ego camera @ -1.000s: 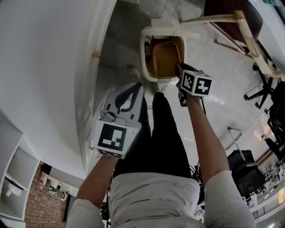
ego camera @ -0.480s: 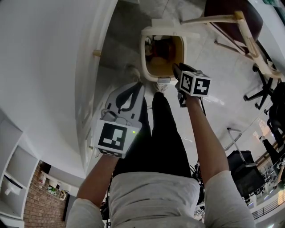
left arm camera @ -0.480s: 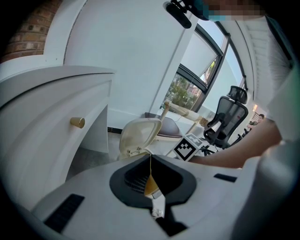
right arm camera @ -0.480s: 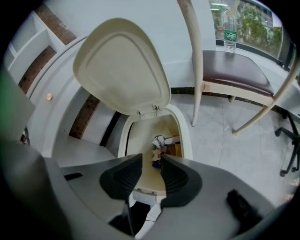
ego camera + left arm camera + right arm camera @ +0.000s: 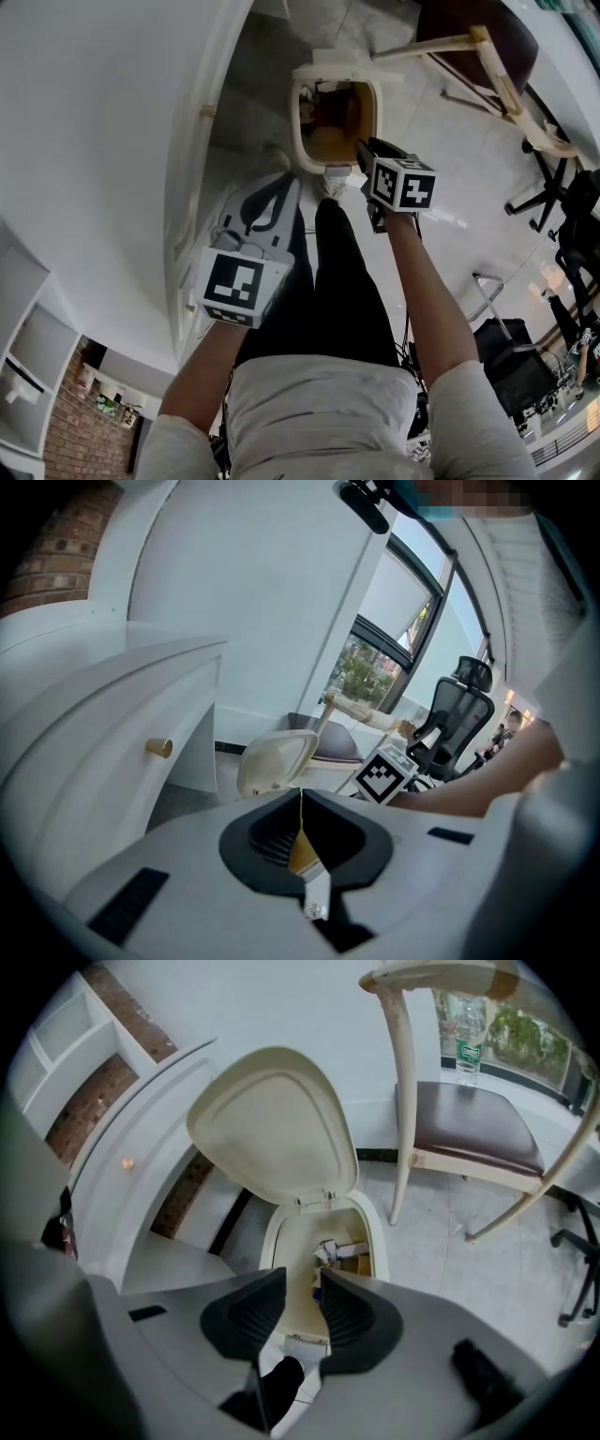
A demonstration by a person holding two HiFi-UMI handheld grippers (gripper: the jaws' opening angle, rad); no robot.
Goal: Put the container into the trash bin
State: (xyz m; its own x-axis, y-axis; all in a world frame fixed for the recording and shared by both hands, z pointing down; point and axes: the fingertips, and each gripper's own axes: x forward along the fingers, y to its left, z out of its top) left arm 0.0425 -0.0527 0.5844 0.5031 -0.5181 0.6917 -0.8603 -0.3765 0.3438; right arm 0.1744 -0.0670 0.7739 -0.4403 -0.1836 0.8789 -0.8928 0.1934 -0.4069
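The cream trash bin point(image 5: 298, 112) stands on the floor with its lid point(image 5: 272, 1129) up. A tan-brown shape low in its mouth point(image 5: 326, 142) looks like the container, lying among white scraps point(image 5: 333, 1249). My right gripper point(image 5: 361, 150) hangs over the bin's near rim. Its jaws point(image 5: 302, 1283) stand a little apart with nothing between them. My left gripper point(image 5: 284, 187) is held lower at the left, apart from the bin. Its jaws point(image 5: 301, 794) are pressed together and empty. The left gripper view shows the bin's lid point(image 5: 272, 761) from the side.
A curved white cabinet with a brass knob point(image 5: 208, 112) runs along the left. A wooden chair with a dark seat point(image 5: 469, 1133) stands right of the bin, with a water bottle point(image 5: 472, 1030) on the sill behind. An office chair point(image 5: 567, 192) is far right. My shoe point(image 5: 335, 180) is at the bin's foot.
A second ago the brown container filled the bin's mouth at my right gripper's tips. It has dropped inside, and the right jaws are now empty. The left gripper has hardly moved.
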